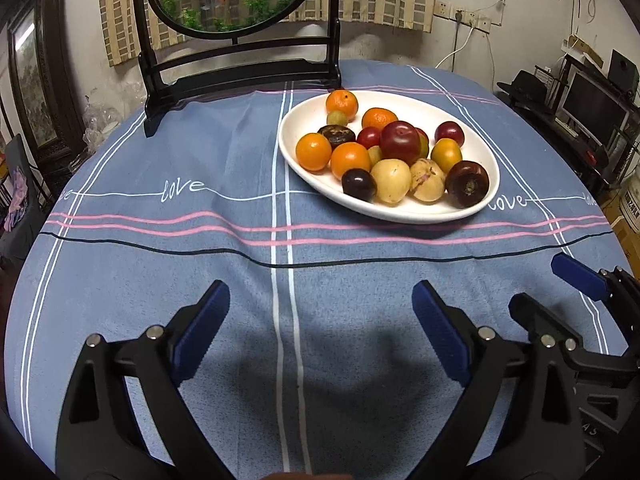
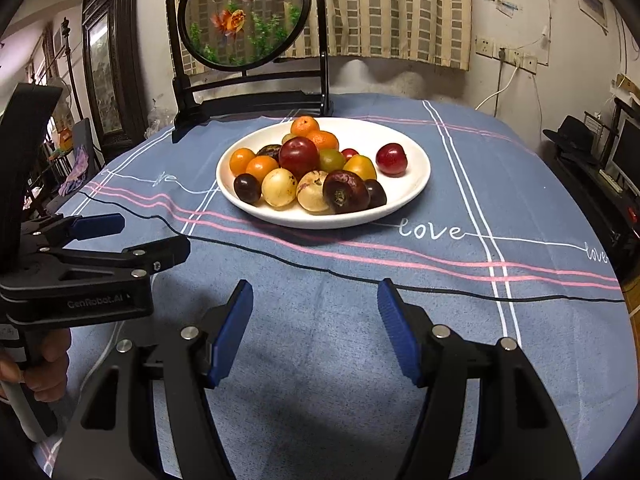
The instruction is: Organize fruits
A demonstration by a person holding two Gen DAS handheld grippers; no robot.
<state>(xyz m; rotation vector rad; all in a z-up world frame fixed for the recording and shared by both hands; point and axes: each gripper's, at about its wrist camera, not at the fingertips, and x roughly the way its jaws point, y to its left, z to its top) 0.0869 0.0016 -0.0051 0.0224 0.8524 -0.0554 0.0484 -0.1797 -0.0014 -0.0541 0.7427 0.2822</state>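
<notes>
The left claw (image 1: 320, 320) hangs with its blue pads wide apart and nothing between them, over bare cloth; the right claw (image 2: 316, 332) beside it also stands apart and empty, its pads set closer than the left's. A hand (image 2: 40, 368) grips the left tool's handle at the edge of the right wrist view. Under both lies a blue tablecloth (image 1: 160, 260) covering the bench, crossed by white, pink and black stripes and printed with the word "love". Farther on sits a white oval plate (image 1: 400, 212), heaped with fruits (image 1: 384, 152): orange mandarins, dark red and near-black plums, pale yellow ones and a few greenish ones, all touching in one pile. Behind the plate stands a black-framed round goldfish screen (image 2: 244, 16). A checked curtain (image 2: 392, 12), wall sockets (image 2: 508, 56) and a framed picture (image 2: 106, 72) line the walls.
</notes>
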